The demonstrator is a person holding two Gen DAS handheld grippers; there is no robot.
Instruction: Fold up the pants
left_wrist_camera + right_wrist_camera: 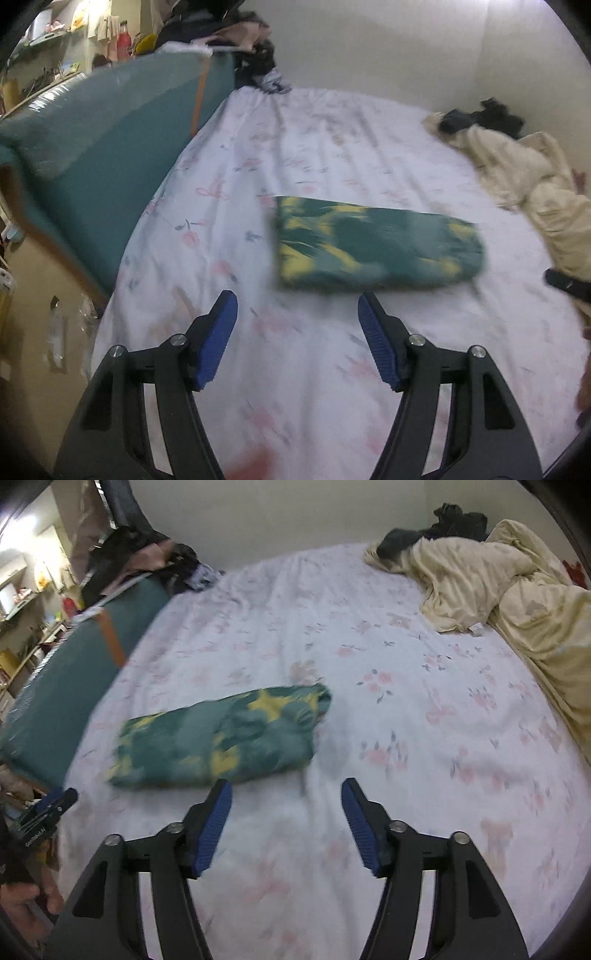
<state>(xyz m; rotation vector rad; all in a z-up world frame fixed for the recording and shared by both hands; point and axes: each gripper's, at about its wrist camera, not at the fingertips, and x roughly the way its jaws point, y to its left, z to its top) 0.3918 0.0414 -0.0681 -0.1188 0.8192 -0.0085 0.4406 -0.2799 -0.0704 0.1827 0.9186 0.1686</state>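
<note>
Since the pants (376, 245) are lying folded on the bed (332, 147), both grippers, left gripper (297, 314) and right gripper (286, 799), are hovering spread wide and empty near them, best pulling away without snagging cloth.

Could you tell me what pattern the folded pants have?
Folded pants: dark green with yellow blotches, clearest in the right wrist view.

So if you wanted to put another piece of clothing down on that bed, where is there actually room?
The widest bare sheet lies between the folded green-and-yellow pants and the cream blanket bunched along the bed's right side. Another free strip runs between the pants and both open grippers, left and right. The far corner by the teal headboard is crowded with piled clothes.
</note>
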